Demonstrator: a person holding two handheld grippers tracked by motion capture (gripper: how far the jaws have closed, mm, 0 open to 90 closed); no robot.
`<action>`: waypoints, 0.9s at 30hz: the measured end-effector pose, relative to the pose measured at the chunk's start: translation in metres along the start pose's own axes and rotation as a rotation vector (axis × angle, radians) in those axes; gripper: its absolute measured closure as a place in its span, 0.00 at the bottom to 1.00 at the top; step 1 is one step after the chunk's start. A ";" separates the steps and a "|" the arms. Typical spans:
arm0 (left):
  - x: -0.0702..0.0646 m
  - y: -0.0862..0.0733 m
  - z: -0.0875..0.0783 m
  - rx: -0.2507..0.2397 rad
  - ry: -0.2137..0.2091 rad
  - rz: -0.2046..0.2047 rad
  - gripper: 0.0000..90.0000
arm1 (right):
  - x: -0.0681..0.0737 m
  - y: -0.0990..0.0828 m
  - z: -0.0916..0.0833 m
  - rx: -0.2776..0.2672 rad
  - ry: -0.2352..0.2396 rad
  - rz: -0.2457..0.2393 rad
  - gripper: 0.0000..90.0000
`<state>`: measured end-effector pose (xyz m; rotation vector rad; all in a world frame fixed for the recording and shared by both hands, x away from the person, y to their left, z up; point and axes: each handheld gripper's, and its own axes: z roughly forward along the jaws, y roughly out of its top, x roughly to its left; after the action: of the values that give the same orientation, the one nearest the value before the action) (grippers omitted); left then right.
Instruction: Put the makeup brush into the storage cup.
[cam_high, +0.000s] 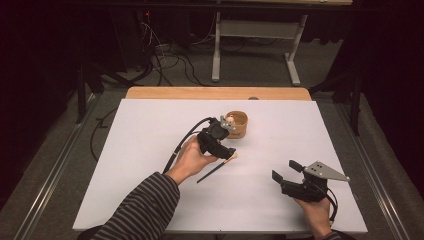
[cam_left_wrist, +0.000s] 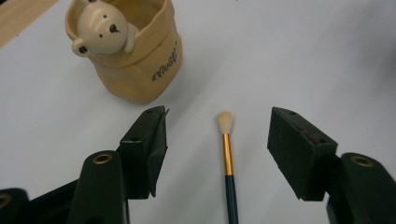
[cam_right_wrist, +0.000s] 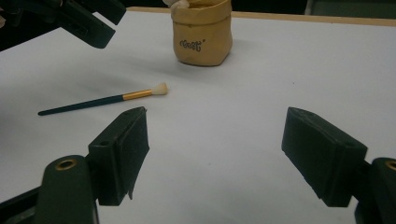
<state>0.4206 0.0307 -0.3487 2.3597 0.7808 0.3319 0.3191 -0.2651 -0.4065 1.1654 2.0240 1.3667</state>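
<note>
Left gripper (cam_left_wrist: 217, 140) hangs over the paintbrush (cam_left_wrist: 227, 154), jaws standing wide on either side of the gold ferrule with clear gaps both ways, pads not touching it, nothing held. The brush lies flat on the white bench (cam_high: 150, 150), bristle tip pointing toward the tan bear-face pot (cam_left_wrist: 126, 51); in the high view it sits just below the left gripper (cam_high: 226, 152), handle running down-left toward the person's left hand (cam_high: 192, 160). The straddle looks like a pick set-up: jaws are lined up across the shaft near the ferrule, probably so the brush tips little once lifted.

The pot stands upright just beyond the brush tip, near but apart from it, mouth open upward, so it reads as the likely place for the brush to go.

Right gripper (cam_right_wrist: 215, 158) is parked low at the near right of the bench (cam_high: 285, 175), jaws wide open and empty, well apart from the brush (cam_right_wrist: 100, 101) and pot (cam_right_wrist: 201, 35). It's probably held back to leave the left side room, and it points toward both.

Next call: lower and close on the shaft, which is thin and flat on the surface, so the pads could slip over it.
</note>
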 end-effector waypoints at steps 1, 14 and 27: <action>0.000 0.000 0.000 0.012 -0.002 0.003 0.44 | 0.000 0.000 0.000 0.000 0.000 0.001 0.28; 0.003 -0.001 0.002 0.147 -0.036 0.017 0.50 | 0.000 0.000 -0.001 -0.004 -0.007 0.001 0.27; 0.002 -0.004 0.011 0.243 -0.054 0.020 0.53 | -0.001 0.000 -0.001 -0.009 -0.006 -0.001 0.27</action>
<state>0.4250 0.0290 -0.3592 2.5927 0.8112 0.1898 0.3188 -0.2661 -0.4058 1.1635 2.0121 1.3689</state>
